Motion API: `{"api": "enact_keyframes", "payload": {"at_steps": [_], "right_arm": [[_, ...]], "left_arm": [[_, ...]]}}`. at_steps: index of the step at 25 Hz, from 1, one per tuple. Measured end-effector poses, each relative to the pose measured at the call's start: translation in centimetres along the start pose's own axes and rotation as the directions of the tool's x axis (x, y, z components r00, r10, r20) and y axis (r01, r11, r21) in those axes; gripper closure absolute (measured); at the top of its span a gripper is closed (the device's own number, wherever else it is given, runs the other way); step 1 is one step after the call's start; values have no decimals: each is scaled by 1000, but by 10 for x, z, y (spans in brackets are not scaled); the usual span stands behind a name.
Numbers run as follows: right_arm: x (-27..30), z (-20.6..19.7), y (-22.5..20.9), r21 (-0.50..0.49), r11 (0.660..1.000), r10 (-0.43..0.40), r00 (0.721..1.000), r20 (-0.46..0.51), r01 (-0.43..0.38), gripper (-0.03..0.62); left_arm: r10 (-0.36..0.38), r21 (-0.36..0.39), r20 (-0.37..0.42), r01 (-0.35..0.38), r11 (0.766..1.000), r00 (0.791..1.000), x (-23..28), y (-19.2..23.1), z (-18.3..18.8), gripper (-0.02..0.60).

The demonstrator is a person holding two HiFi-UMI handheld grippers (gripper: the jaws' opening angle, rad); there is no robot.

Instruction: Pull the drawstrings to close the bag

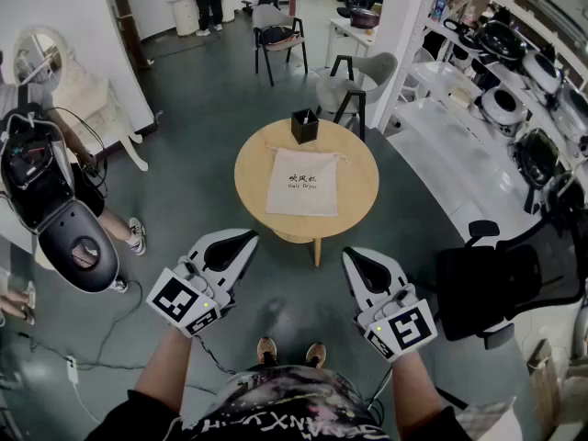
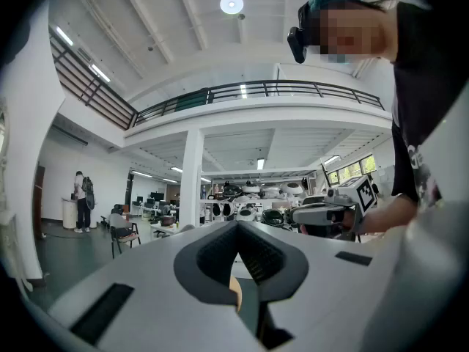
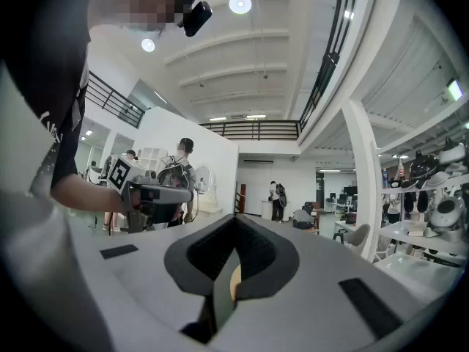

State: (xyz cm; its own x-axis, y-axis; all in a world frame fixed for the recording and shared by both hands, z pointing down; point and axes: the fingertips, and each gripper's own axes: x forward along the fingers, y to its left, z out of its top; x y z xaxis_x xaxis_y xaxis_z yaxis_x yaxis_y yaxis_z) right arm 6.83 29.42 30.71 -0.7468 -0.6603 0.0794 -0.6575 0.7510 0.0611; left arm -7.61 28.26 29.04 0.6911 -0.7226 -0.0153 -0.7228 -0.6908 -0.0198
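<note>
Standing on grey floor (image 1: 211, 108): round table (image 1: 358, 186) with white bag (image 1: 302, 183), black box (image 1: 304, 126); left hand-held gripper (image 1: 244, 240), right hand-held gripper (image 1: 355, 258) clenched empty.

Bag (image 1: 302, 183) printed w/ "吹风机" & "Hair Dryer".

Bag (image 1: 302, 184): matt off-white cloth. Tabletop (image 1: 358, 196): smooth light wood. Floor (image 1: 211, 108): glossy grey. Box (image 1: 304, 126): matt black.

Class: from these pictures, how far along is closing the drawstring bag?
Done: nothing; the bag lies flat on the round table, with nothing touching it. In hand: nothing; the left gripper and right gripper are shut, empty, short of the table. Left: reach the bag, grip and pull it closed.
</note>
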Motion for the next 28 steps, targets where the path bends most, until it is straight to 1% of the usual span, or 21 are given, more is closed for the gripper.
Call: {"api": "enact_keyframes", "payload": {"at_steps": [9,14,19,28], "right_arm": [[-1,-2,-3,2,1000,2,1000,2,-2,595],[-1,-4,-6,9,1000,-2,1000,-15,3,594],[1,-3,-7,12,1000,-10,1000,4,10,592],[8,-6,-10,19,1000,-18,1000,6,18,592]], "left_arm": [[-1,1,0,1,1000,1000,4,-1,-2,568],[-3,0,-2,3,1000,1000,6,-2,0,568],[0,-1,-1,0,1000,1000,8,1,-1,568],[7,1,-1,-7,1000,1000,9,7,-6,568]]}}
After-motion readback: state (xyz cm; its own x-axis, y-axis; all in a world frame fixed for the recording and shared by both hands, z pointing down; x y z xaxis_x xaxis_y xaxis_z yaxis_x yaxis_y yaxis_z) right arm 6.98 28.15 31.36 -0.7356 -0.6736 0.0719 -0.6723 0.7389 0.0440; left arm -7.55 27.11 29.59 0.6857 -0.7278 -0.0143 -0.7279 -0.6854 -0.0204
